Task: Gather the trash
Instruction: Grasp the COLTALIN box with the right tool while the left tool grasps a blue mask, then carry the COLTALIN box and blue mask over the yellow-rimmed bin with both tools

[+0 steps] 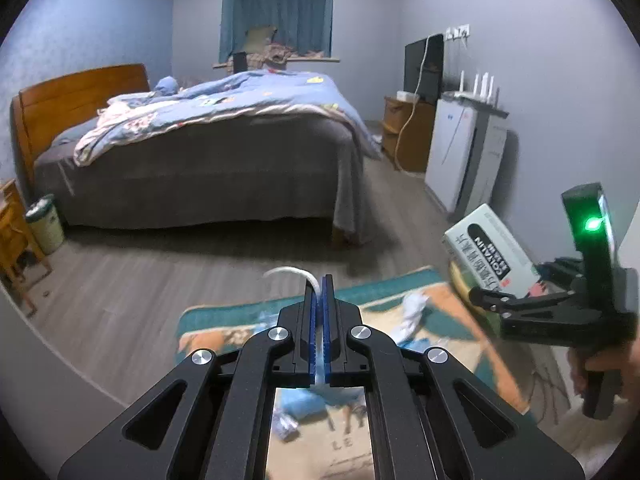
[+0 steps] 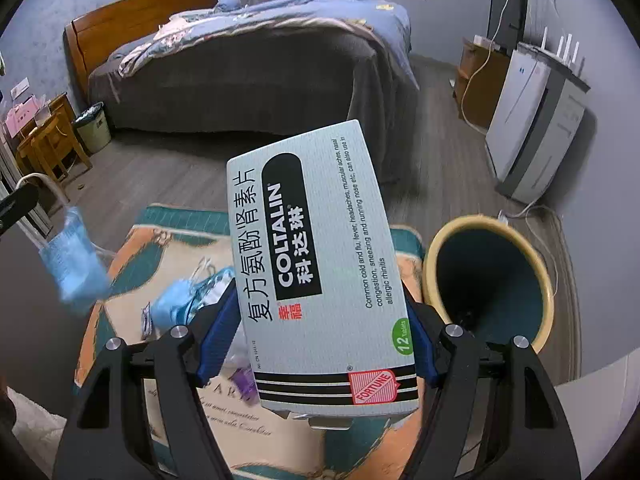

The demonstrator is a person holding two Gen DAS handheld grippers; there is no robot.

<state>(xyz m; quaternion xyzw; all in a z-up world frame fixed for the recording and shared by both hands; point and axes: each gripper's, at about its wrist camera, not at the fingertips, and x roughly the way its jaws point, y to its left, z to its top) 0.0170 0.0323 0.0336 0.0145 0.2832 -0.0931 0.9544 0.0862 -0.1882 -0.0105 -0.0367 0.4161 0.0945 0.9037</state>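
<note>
Here the left gripper [image 1: 319, 300] has its blue pads pressed together on the white ear loop of a blue face mask [image 2: 74, 260]; in the right wrist view that mask hangs in the air at about nine o'clock, blurred, above the patterned rug [image 2: 132, 280]. The right gripper [image 2: 322, 320] clamps a pale Coltalin medicine box [image 2: 320, 272] across its width, one blue pad on each long side, the box tilted with its far end toward twelve o'clock. Just beside the box, at about three o'clock in the same view, stands a round bin [image 2: 486, 280] with a yellow rim and dark teal inside, its mouth facing up. More litter lies on the rug at about eight o'clock of the box: a second blue mask [image 2: 172, 306] and a crumpled clear wrapper [image 2: 214, 284] touching it. In the left wrist view a crumpled white tissue [image 1: 412, 314] lies on the rug at about two o'clock of the closed fingertips. A bed [image 1: 208, 152] stands well behind, toward twelve o'clock.
</note>
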